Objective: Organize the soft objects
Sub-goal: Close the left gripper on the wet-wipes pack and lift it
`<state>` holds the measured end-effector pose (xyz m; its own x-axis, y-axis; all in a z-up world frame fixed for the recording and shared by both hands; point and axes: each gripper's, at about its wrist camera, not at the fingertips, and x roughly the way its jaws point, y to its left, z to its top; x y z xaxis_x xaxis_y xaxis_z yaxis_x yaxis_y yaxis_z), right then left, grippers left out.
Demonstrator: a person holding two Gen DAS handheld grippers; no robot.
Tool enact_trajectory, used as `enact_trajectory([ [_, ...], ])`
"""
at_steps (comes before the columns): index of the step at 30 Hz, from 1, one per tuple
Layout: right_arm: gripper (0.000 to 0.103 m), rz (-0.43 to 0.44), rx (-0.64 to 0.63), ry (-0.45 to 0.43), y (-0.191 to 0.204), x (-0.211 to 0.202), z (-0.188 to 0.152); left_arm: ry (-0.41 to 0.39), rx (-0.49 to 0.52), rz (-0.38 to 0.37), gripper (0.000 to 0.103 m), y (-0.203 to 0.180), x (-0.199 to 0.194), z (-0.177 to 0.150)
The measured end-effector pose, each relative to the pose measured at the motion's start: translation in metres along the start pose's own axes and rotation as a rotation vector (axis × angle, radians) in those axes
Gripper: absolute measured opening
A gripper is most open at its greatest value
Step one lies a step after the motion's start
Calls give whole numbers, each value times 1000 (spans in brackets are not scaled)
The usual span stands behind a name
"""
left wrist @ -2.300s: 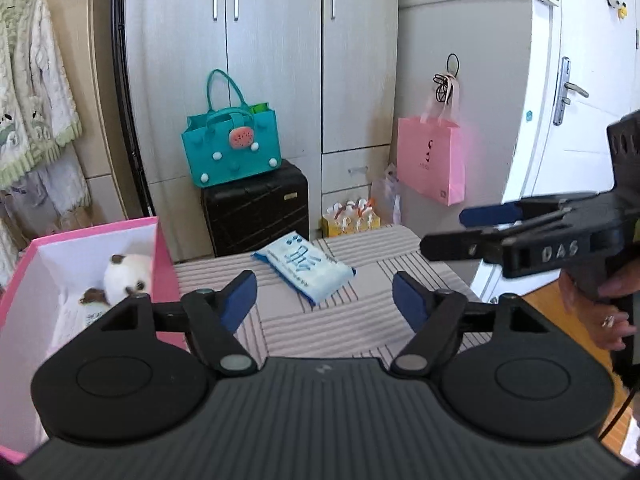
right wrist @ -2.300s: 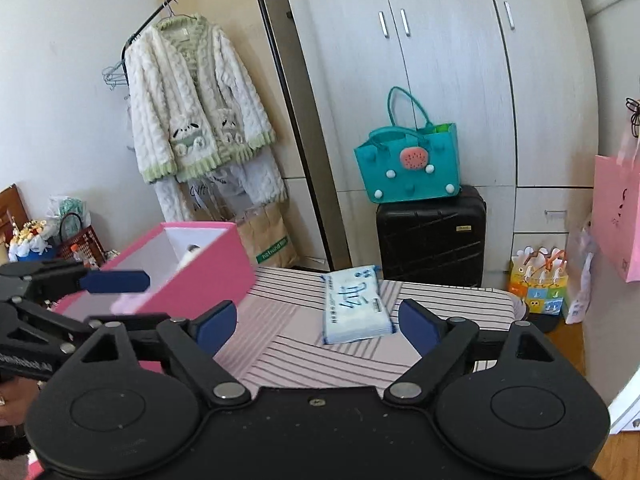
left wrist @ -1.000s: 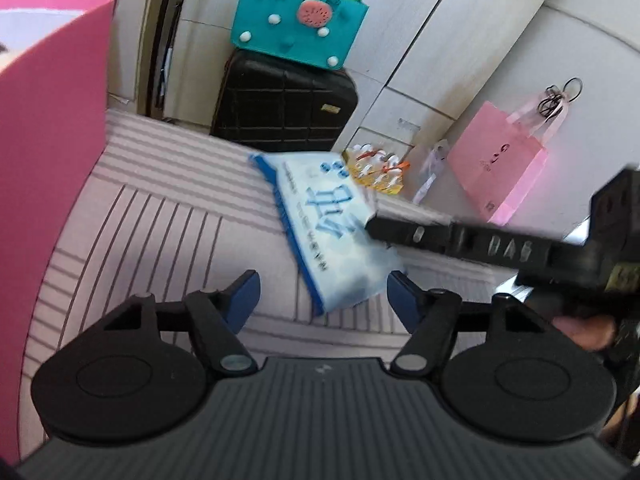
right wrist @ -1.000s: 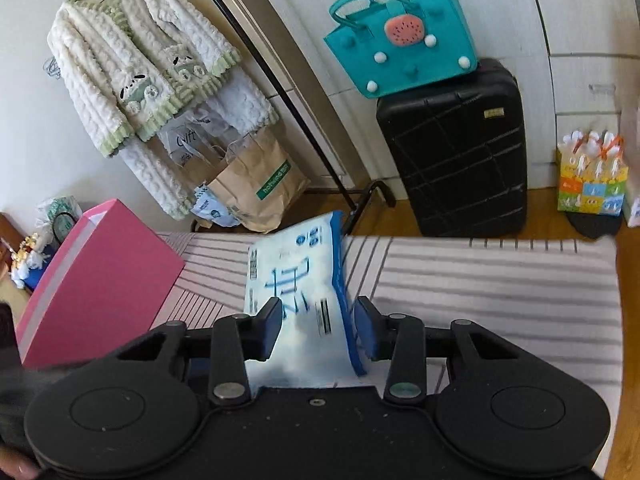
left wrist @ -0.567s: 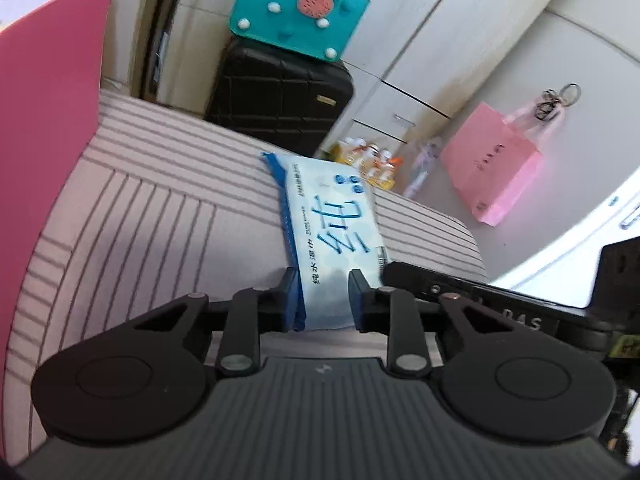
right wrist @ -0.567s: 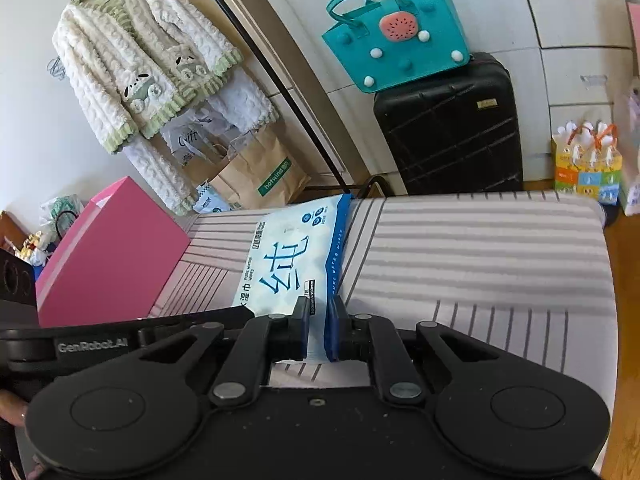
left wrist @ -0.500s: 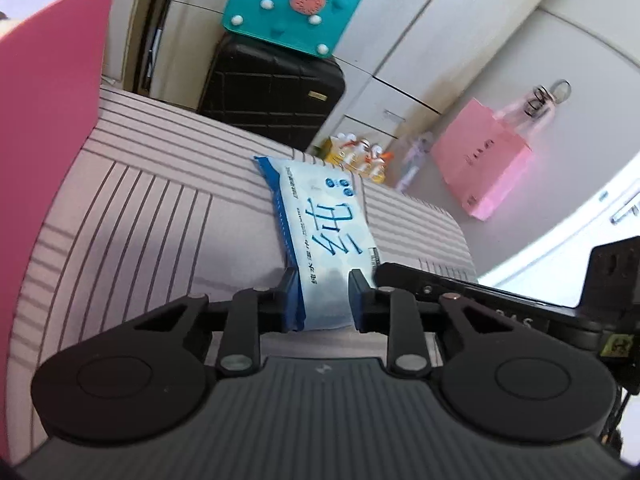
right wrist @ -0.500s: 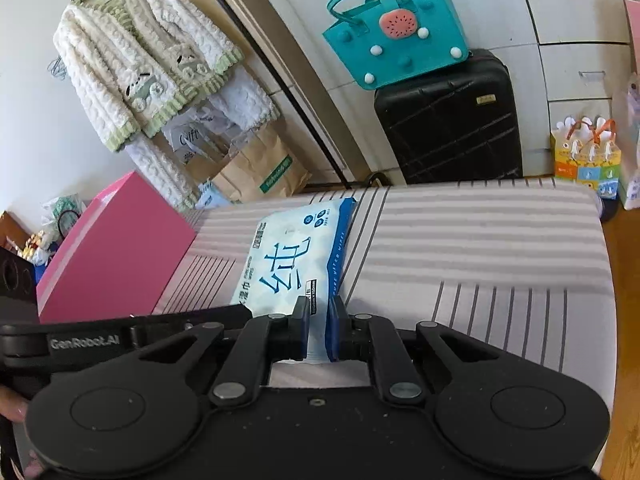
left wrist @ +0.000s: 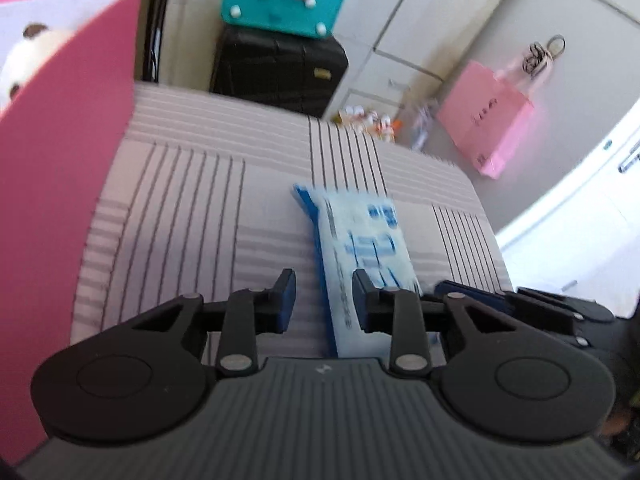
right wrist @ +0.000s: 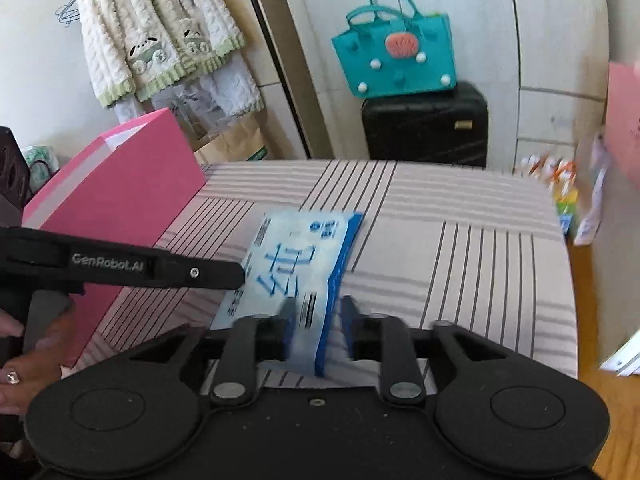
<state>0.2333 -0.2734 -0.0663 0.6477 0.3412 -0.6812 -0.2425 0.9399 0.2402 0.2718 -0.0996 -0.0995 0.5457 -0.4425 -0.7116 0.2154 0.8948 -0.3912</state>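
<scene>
A blue and white pack of wipes (left wrist: pixel 360 240) lies on the striped table (left wrist: pixel 180 184); it also shows in the right wrist view (right wrist: pixel 296 260). My left gripper (left wrist: pixel 324 300) is open, its jaws apart around the pack's near left edge. My right gripper (right wrist: pixel 316 324) is partly open with the pack's near blue edge between its jaws. A pink box (left wrist: pixel 68 168) stands at the left with a white plush toy (left wrist: pixel 24 56) inside; the box also shows in the right wrist view (right wrist: pixel 120 188).
A black suitcase (right wrist: pixel 424 124) with a teal bag (right wrist: pixel 396 60) on it stands behind the table. A pink paper bag (left wrist: pixel 488 120) hangs at the right. A fluffy jacket (right wrist: pixel 160 36) hangs at the back left. The table edge is near on the right.
Both grippers were shut on the pack half a second ago. Now both have opened and the pack lies lower on the table. The views are blurred by motion.
</scene>
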Motion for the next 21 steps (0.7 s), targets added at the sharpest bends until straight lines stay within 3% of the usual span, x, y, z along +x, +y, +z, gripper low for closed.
enact_trajectory([
  [6,35,6,46,4,-1,16,-3,35,-6,-87,29,0,16,1],
  [10,28,60,144,-31,-6,8,-20,19,37,-64,25,-6,14,-2],
  [16,28,70,189,-39,2,-3,-33,12,56,-109,25,-11,-3,-13],
  [21,28,100,245,-17,11,-10,-42,0,95,-81,25,-11,-24,-26],
])
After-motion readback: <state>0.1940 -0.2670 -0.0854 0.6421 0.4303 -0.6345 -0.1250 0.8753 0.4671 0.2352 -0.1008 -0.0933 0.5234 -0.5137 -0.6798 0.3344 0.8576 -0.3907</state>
